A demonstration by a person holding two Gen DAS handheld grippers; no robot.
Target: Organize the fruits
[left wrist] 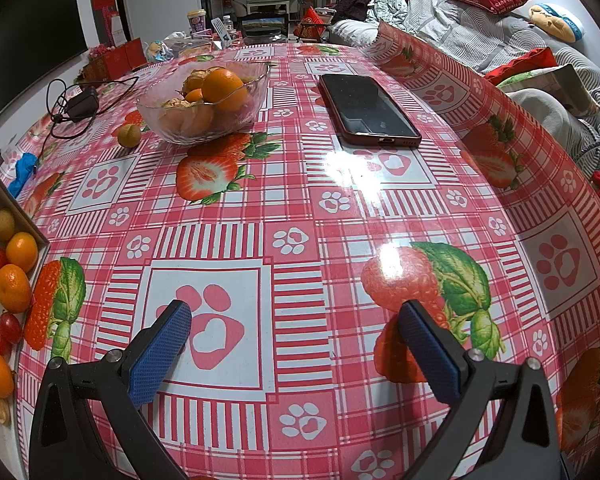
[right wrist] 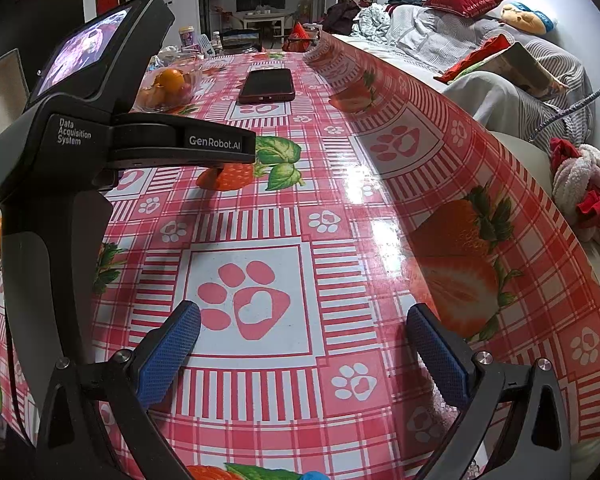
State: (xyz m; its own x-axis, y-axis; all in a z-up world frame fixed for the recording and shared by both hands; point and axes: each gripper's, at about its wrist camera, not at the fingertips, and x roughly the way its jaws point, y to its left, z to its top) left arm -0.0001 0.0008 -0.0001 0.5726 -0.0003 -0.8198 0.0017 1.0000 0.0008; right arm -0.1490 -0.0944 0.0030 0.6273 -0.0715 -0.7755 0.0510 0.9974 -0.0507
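Fruit waits to the left of the wide-open left gripper (left wrist: 296, 344) — tangerines (left wrist: 14, 288) and cherry tomatoes (left wrist: 4, 330) in a row, glass bowl (left wrist: 204, 104) far ahead. Right gripper (right wrist: 302, 340) is spread wide too, empty. Best to swing left and close gently — these bruise.

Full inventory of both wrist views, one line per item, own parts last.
Clear glass bowl: one, holding oranges, far left of the table.
Small yellow-green fruit: one, on the cloth beside the bowl.
Dark smartphone in a red case: one, screen up, right of the bowl.
Black charger with cable: one, left of the bowl.
Loose oranges and red cherry tomatoes: several, left table edge.
Red plaid strawberry tablecloth: one, right edge curled up.
Sofa with cushions: beyond the table, right.
Left tool: blue pads, open, empty.
Right tool: blue pads, open, empty.
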